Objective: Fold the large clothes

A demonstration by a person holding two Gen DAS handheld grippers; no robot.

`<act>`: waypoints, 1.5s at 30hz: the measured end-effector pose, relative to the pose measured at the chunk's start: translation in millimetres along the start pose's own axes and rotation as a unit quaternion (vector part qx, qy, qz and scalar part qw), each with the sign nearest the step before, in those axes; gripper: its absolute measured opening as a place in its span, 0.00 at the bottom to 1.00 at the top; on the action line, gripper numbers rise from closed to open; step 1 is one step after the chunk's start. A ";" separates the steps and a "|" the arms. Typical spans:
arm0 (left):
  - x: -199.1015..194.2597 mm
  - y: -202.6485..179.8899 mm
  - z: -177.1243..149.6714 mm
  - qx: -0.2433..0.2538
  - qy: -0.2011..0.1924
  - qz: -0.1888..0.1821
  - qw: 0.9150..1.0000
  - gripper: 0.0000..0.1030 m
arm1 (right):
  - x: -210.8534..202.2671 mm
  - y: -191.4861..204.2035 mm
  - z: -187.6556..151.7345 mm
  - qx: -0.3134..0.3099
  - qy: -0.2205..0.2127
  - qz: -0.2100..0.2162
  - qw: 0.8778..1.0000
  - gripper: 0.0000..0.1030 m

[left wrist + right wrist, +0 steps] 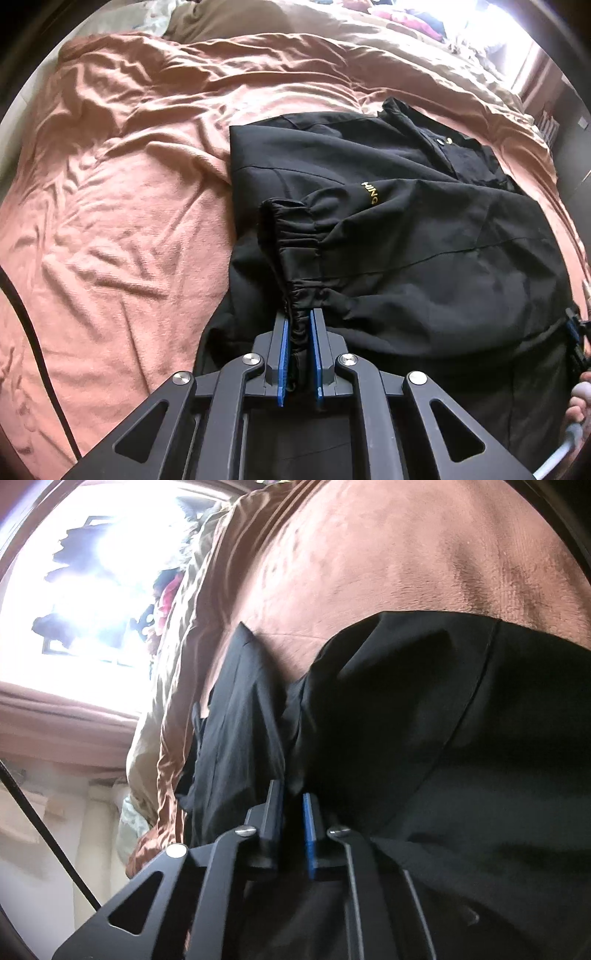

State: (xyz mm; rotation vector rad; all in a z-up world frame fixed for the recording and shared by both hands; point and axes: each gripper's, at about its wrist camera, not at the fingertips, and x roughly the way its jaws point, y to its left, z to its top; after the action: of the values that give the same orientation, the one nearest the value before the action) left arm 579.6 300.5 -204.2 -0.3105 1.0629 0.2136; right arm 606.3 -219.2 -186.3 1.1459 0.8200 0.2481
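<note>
With the black fabric jacket [406, 229] lying partly folded on the bed's rumpled pink blanket [110, 184], the left tool [299, 325] pinches its gathered elastic hem and the right tool [293, 805] pinches its side edge, probably to lift both corners for the next fold.

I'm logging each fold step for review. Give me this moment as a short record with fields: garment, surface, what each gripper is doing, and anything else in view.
garment: black jacket, lying on the bed, yellow lettering on a sleeve
surface: wrinkled pink bedspread
left gripper: shut on the jacket's gathered elastic hem
right gripper: shut on a fold of the black fabric at the jacket's edge
other: bright window beyond the bed; details washed out
fold state: sleeve laid across the body; hem not yet lifted over
</note>
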 end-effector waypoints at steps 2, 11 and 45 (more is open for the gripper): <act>2.8 -1.7 0.9 -0.003 -0.001 -0.005 1.000 0.11 | 0.8 0.2 0.6 -0.001 -0.002 -0.003 1.000 0.01; -6.7 6.0 1.9 -0.025 0.007 -0.029 0.999 0.24 | -10.9 25.1 0.2 -0.032 0.013 -0.025 0.999 0.02; -159.9 87.9 -224.2 -0.103 -0.039 -0.070 0.992 0.59 | -233.6 2.3 -23.8 -0.251 0.021 -0.110 0.961 0.51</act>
State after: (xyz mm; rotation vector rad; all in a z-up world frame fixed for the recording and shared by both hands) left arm 291.8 300.5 -176.9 -0.5557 0.9398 0.2080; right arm 429.0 -333.8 -83.6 0.5701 0.8518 0.2771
